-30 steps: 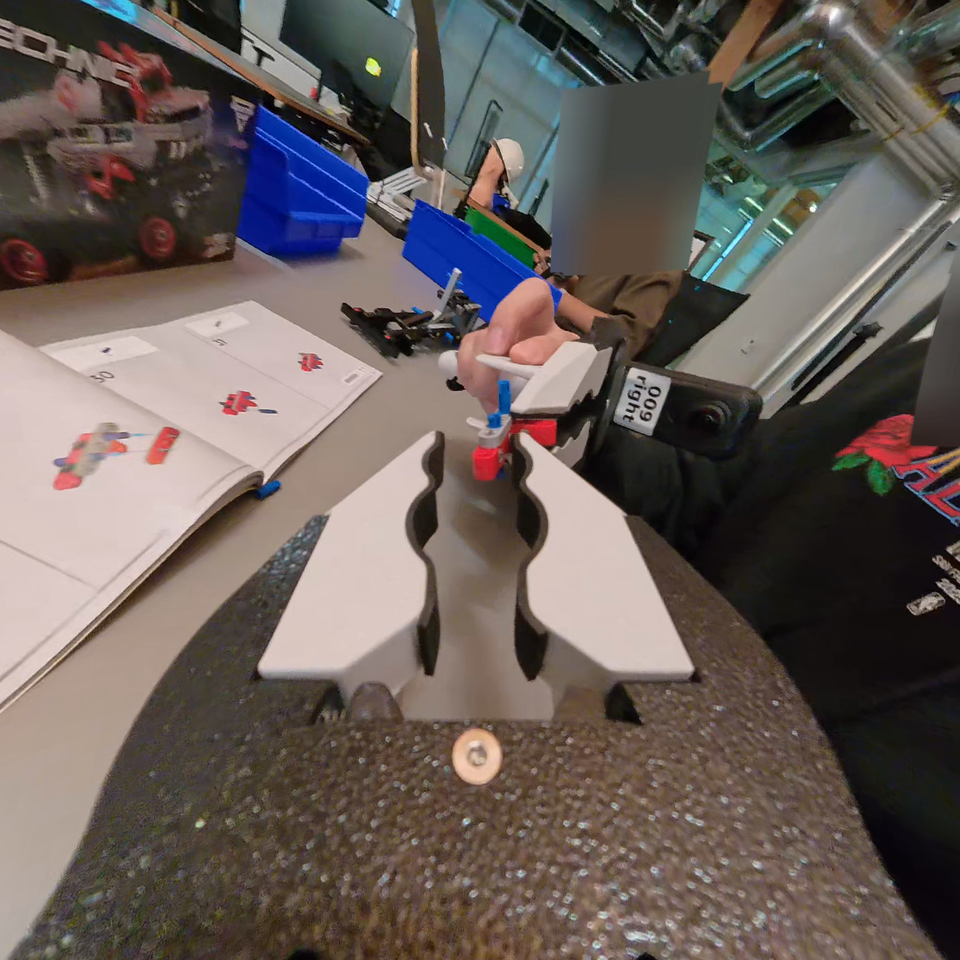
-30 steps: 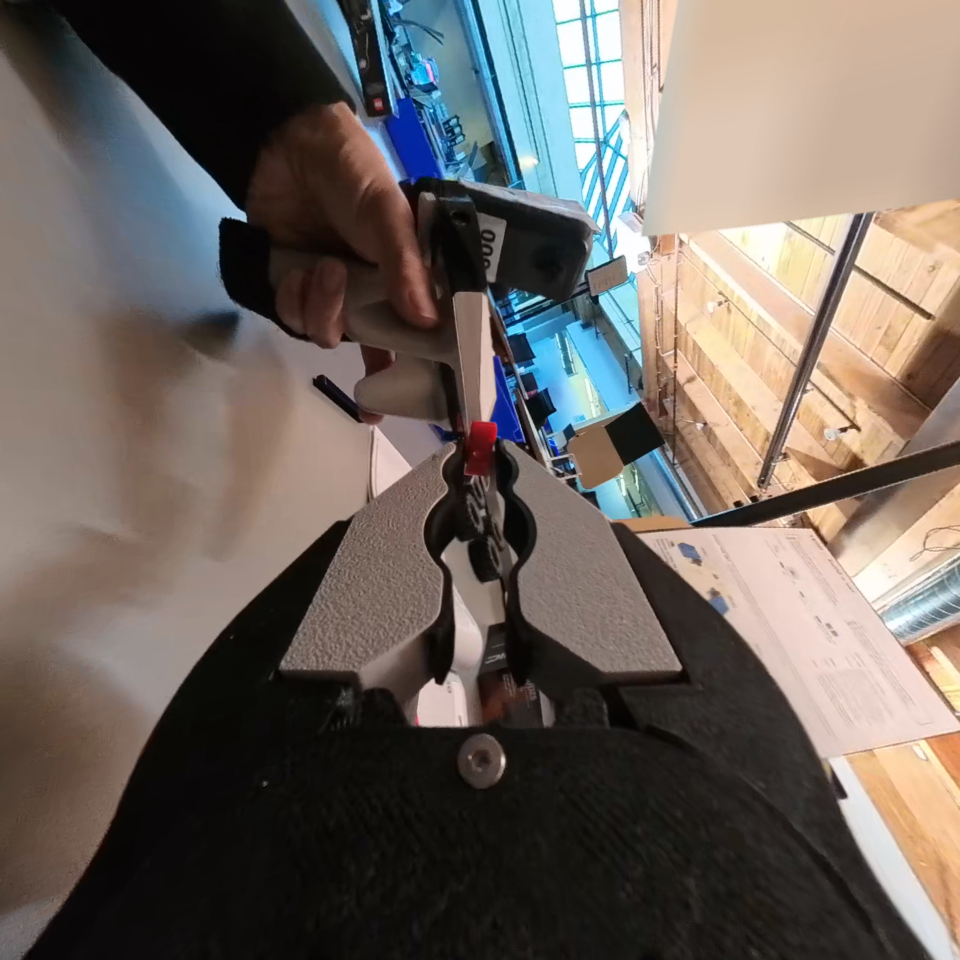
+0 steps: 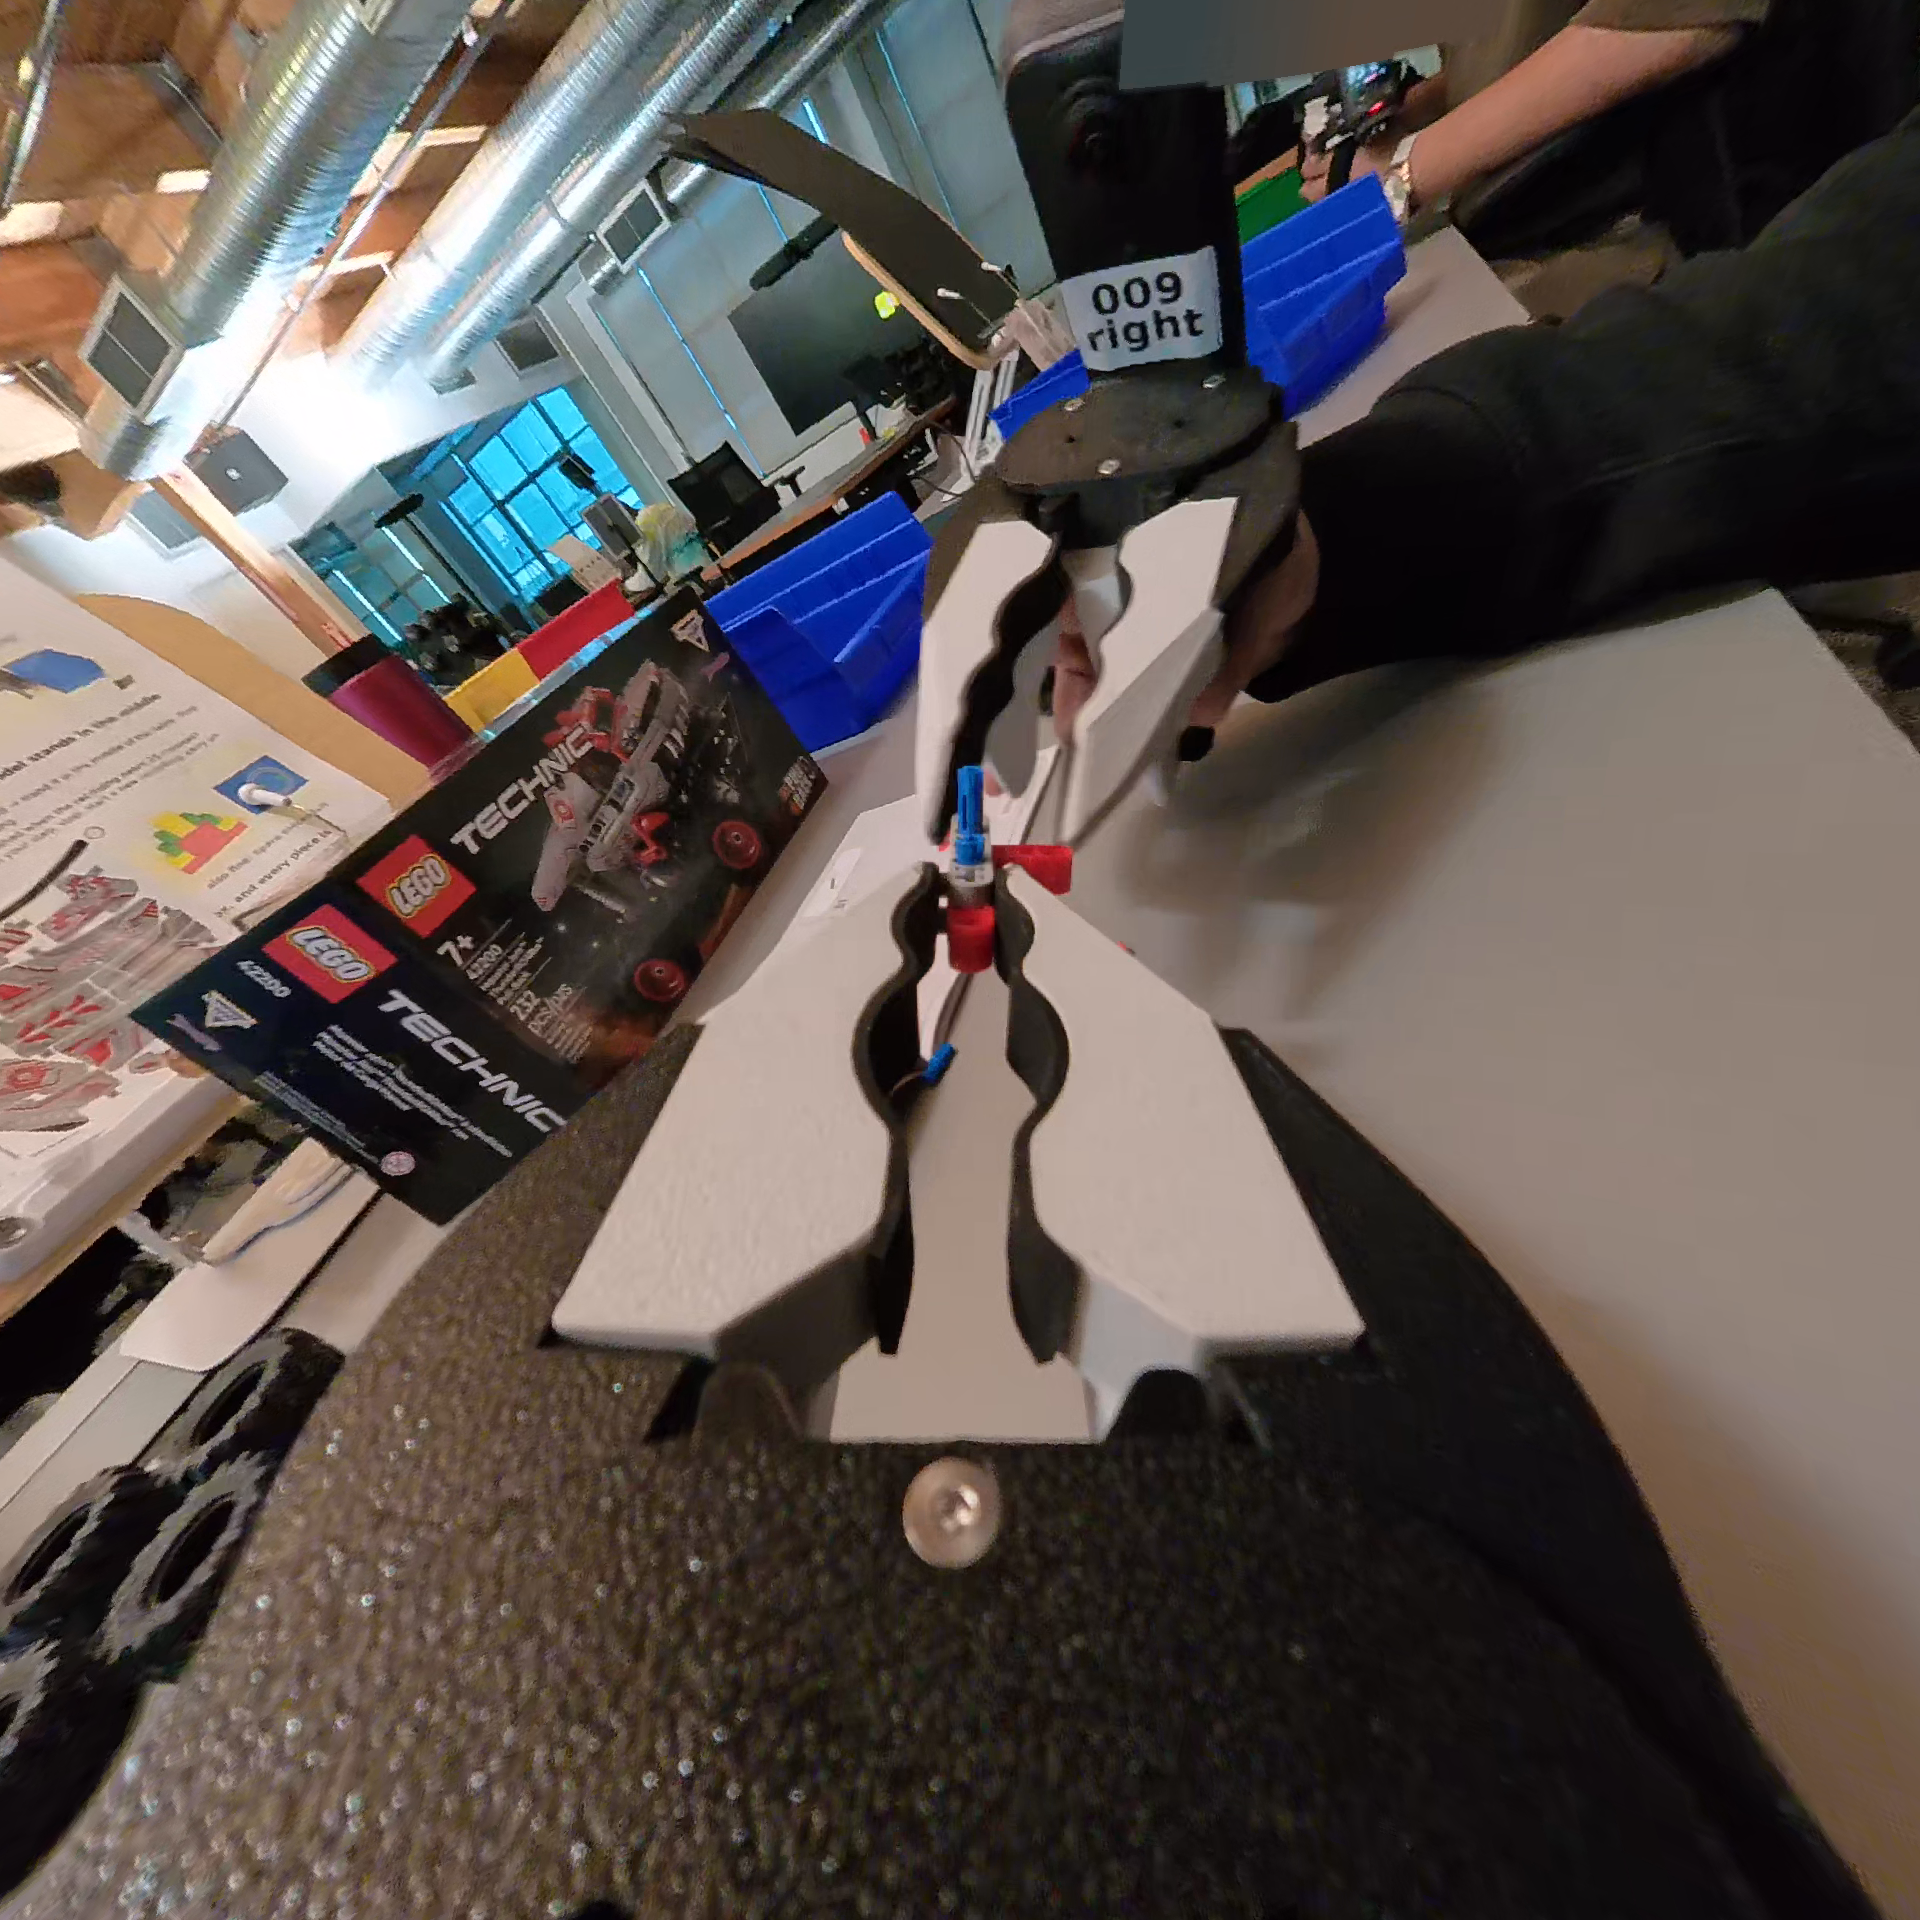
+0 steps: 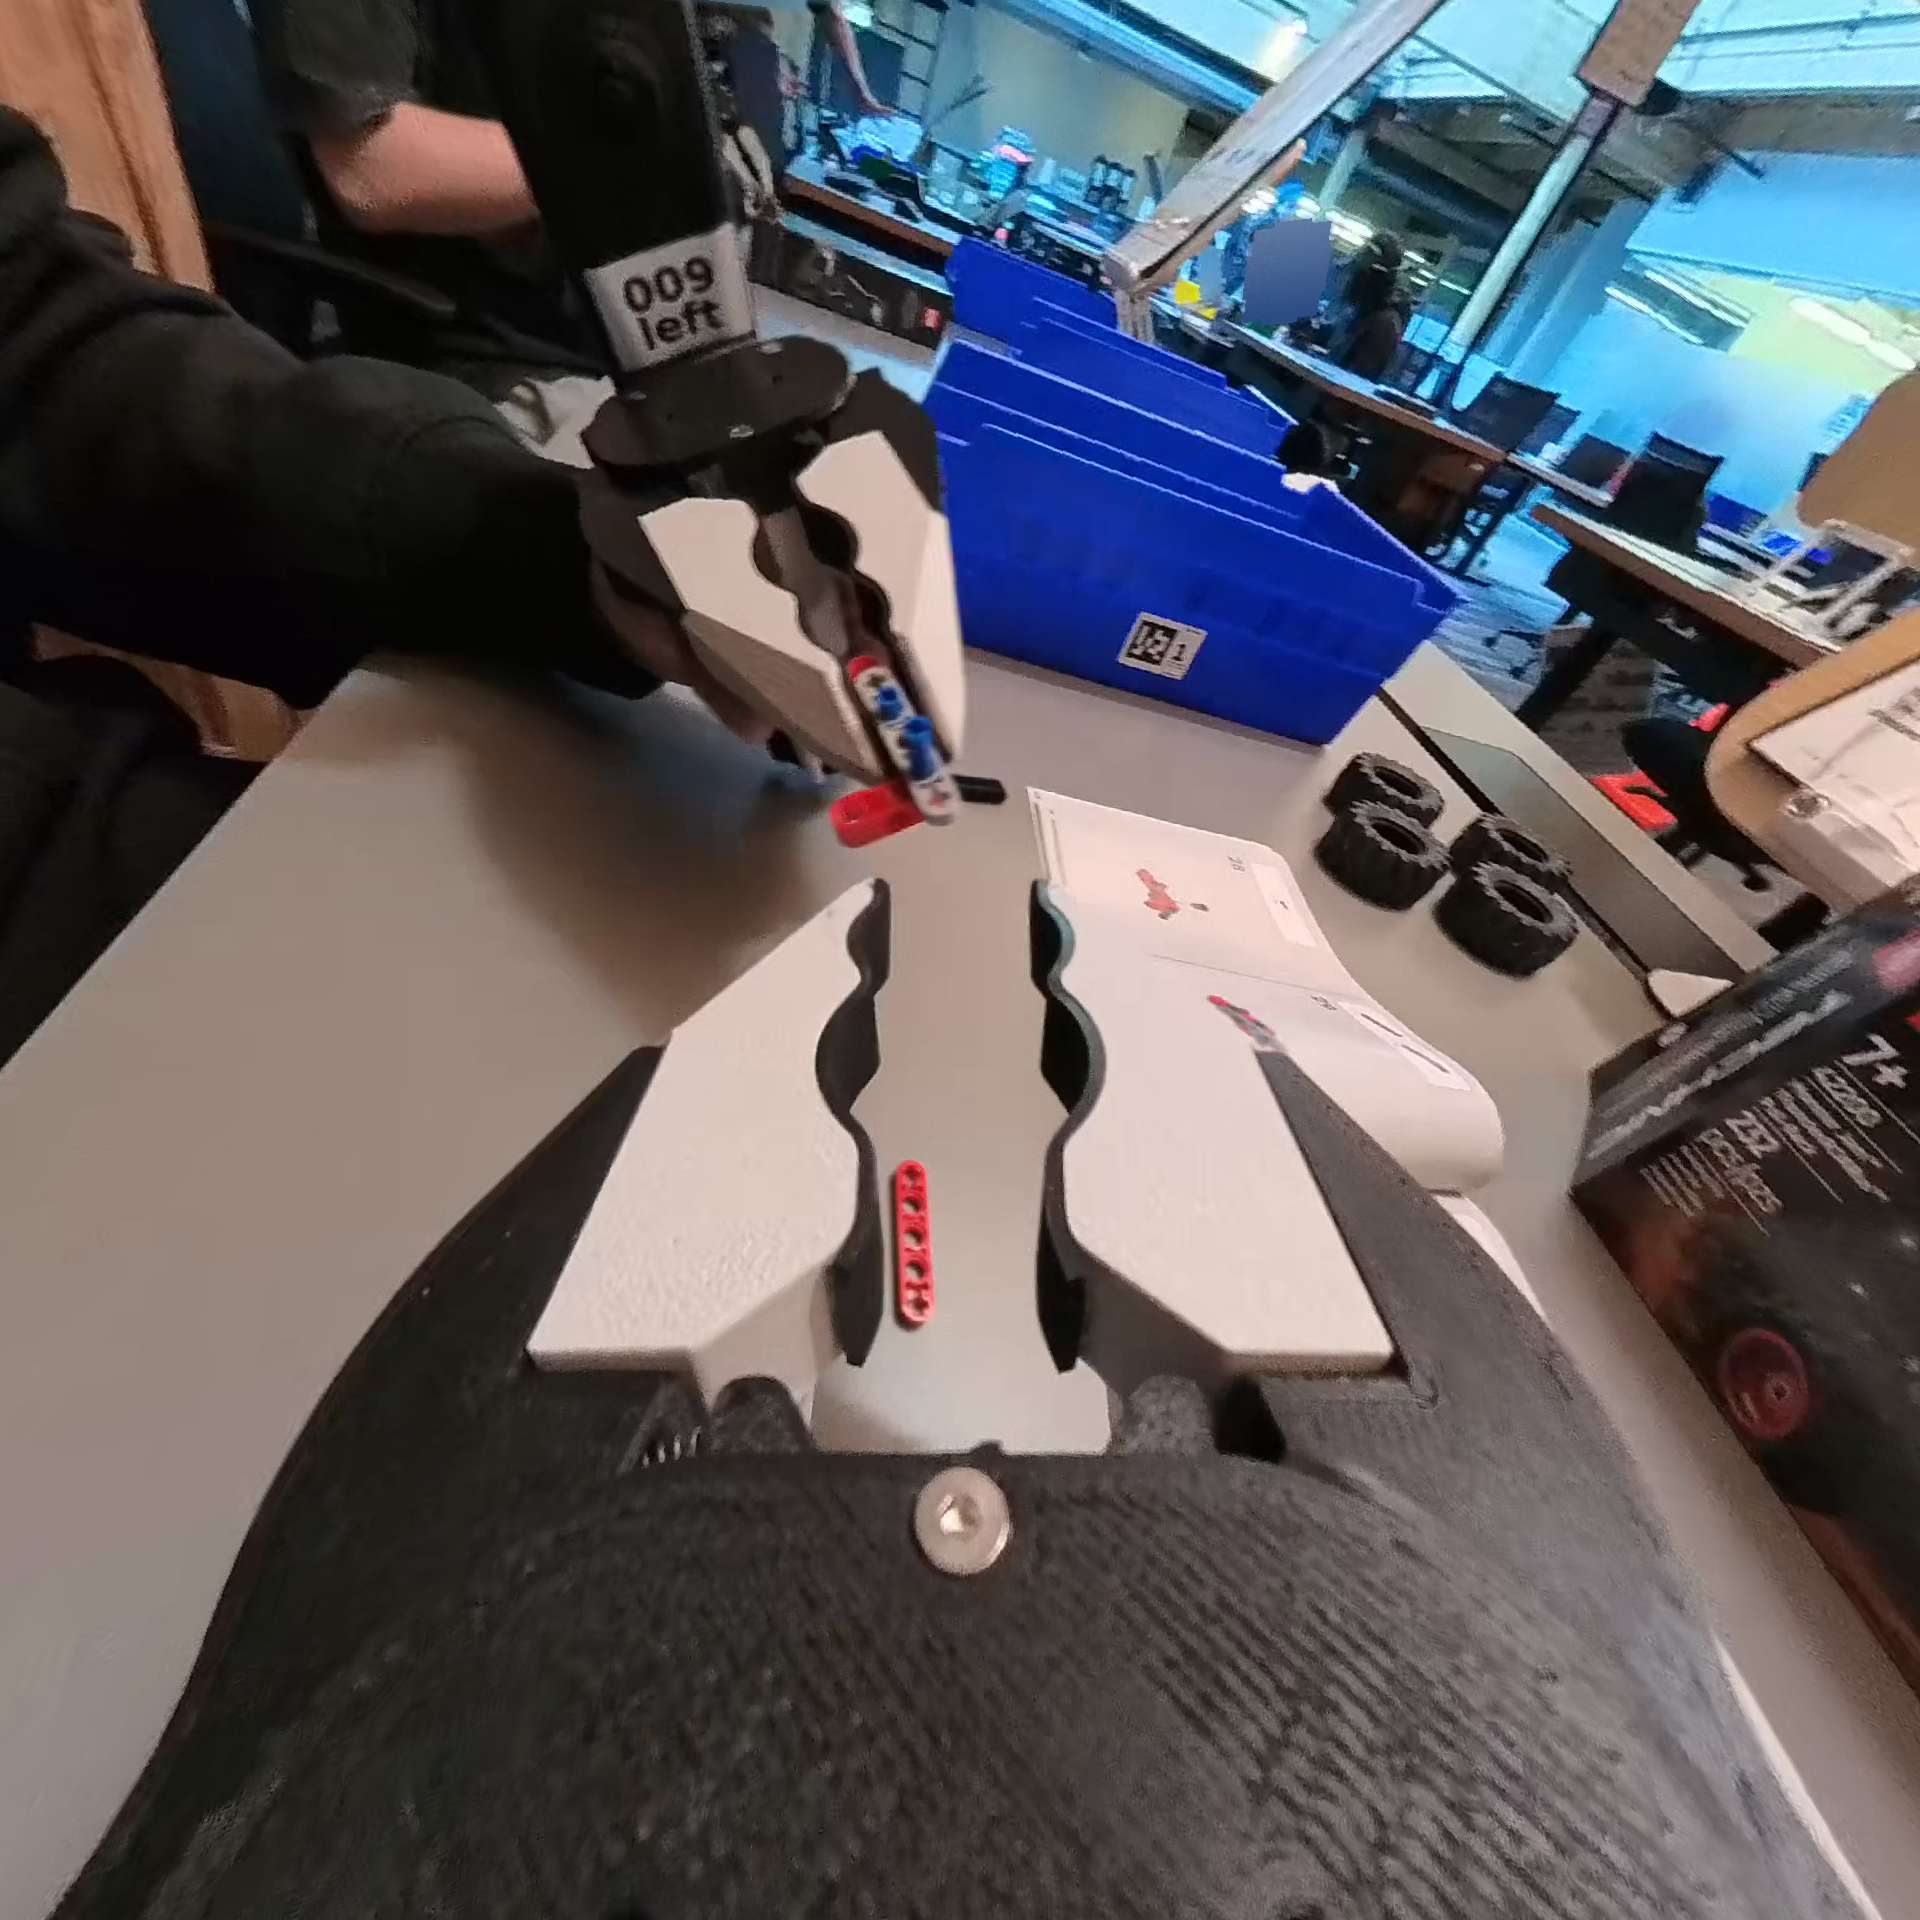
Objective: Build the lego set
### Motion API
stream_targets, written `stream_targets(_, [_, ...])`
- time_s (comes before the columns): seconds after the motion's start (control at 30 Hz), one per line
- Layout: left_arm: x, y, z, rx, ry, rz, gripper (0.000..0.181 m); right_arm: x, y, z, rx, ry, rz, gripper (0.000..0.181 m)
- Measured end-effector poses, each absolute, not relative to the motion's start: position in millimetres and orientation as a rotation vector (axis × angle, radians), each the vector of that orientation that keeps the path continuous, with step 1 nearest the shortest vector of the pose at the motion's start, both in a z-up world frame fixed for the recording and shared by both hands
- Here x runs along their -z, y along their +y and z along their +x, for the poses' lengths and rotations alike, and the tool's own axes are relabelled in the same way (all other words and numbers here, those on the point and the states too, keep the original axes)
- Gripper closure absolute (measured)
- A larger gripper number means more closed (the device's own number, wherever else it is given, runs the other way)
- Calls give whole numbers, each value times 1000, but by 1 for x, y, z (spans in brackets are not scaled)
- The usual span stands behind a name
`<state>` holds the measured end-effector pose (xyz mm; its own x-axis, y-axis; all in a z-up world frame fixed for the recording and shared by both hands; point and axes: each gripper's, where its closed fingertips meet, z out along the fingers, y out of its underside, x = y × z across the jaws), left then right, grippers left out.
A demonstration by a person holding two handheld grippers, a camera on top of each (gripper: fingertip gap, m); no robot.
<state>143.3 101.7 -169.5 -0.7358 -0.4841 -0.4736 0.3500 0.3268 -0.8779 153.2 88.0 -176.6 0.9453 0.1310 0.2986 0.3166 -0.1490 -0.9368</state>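
The small red, white and blue lego sub-assembly (image 3: 966, 894) is pinched at the fingertips of the left gripper (image 4: 902, 764), held above the matte grey desk (image 4: 364, 935); blue pins project from its side and a red piece juts off its end. The right gripper (image 4: 956, 914) stands with jaws apart and empty; a flat red five-hole lego beam (image 4: 913, 1243) lies on the desk between them. Beyond: an open instruction booklet (image 4: 1247, 966), four black tyres (image 4: 1444, 852), a dark set box (image 3: 499, 935) and blue plastic bins (image 4: 1143, 520) toward the far edge, in an open workshop.

Bright, fisheye-warped, perhaps slightly blurred.
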Motion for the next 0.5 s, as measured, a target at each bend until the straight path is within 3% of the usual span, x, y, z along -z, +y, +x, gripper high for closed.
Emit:
stream_targets(0.3, [173, 91, 139, 1527, 1902, -94, 175, 176, 86, 140, 134, -415, -1711, 155])
stream_targets(0.5, [174, 89, 138, 1515, 1907, -82, 175, 178, 85, 137, 137, -448, -1718, 171])
